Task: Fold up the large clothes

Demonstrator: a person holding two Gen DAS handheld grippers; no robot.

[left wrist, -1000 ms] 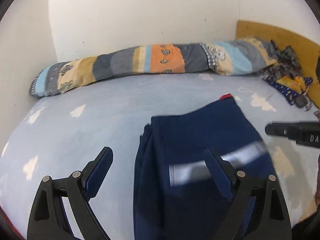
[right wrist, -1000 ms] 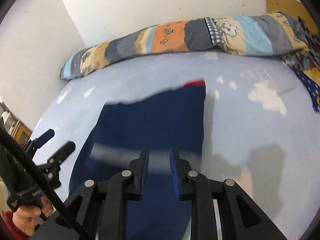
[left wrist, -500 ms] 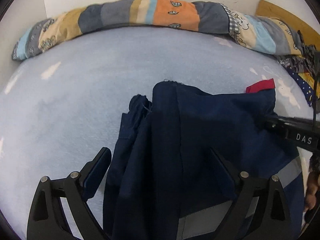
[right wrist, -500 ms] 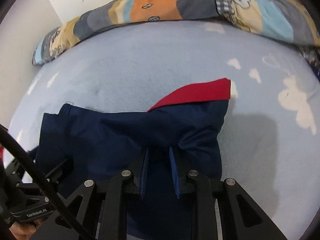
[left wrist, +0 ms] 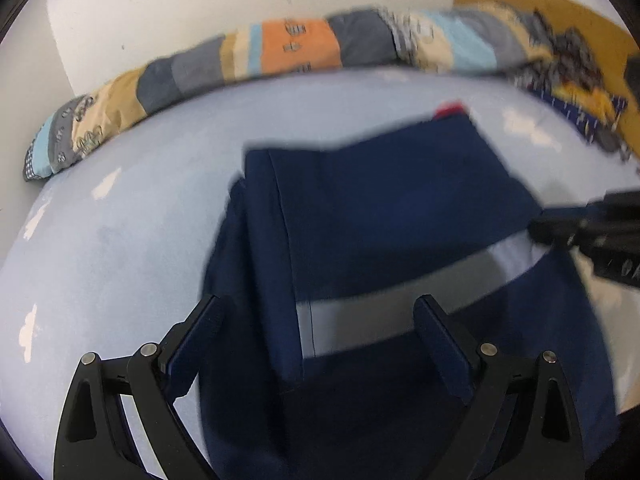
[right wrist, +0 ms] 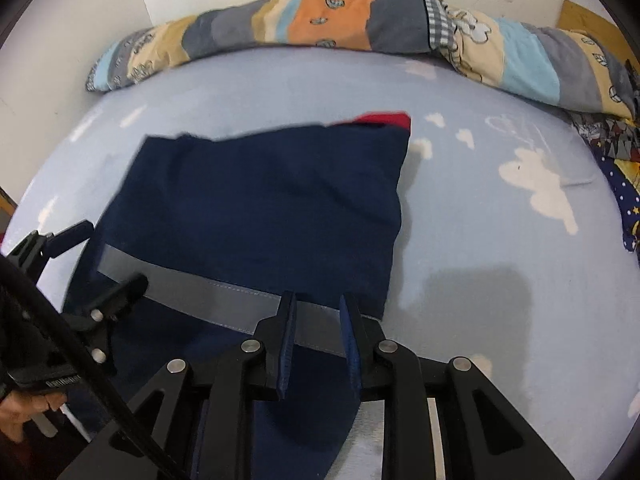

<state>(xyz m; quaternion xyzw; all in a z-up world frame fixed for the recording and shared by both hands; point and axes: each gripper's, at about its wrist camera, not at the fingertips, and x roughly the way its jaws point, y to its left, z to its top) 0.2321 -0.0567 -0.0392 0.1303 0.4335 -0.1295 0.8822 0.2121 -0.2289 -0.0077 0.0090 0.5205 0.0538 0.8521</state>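
In the left wrist view, the left gripper (left wrist: 318, 320) has its two fingers spread wide, and the navy garment (left wrist: 384, 208) lies under and between them on the light blue bed sheet (left wrist: 120, 220). No pad presses the cloth here. A grey reflective stripe (left wrist: 380, 320) runs across the garment between the fingers, and a small red piece (left wrist: 450, 109) shows at its far corner. At the right edge the right gripper (left wrist: 560, 228) meets the garment's edge, but the picture is blurred there and I cannot tell its grip from this side. Along the white wall (left wrist: 200, 8) lies a rolled patchwork blanket (left wrist: 296, 46). In the right wrist view, the right gripper (right wrist: 318, 312) has its fingers drawn near together with a narrow gap, and navy cloth stands in that gap, so it pinches a fold of the garment (right wrist: 272, 200) near the grey stripe (right wrist: 200, 296). The garment lies folded in the middle of the sheet (right wrist: 480, 240), with the red piece (right wrist: 384, 118) at its far right corner. At the left the left gripper (right wrist: 102, 254) is seen spread open over the garment's left side, with a hand (right wrist: 24, 416) holding its handle. The blanket (right wrist: 332, 20) lies along the far edge of the bed.
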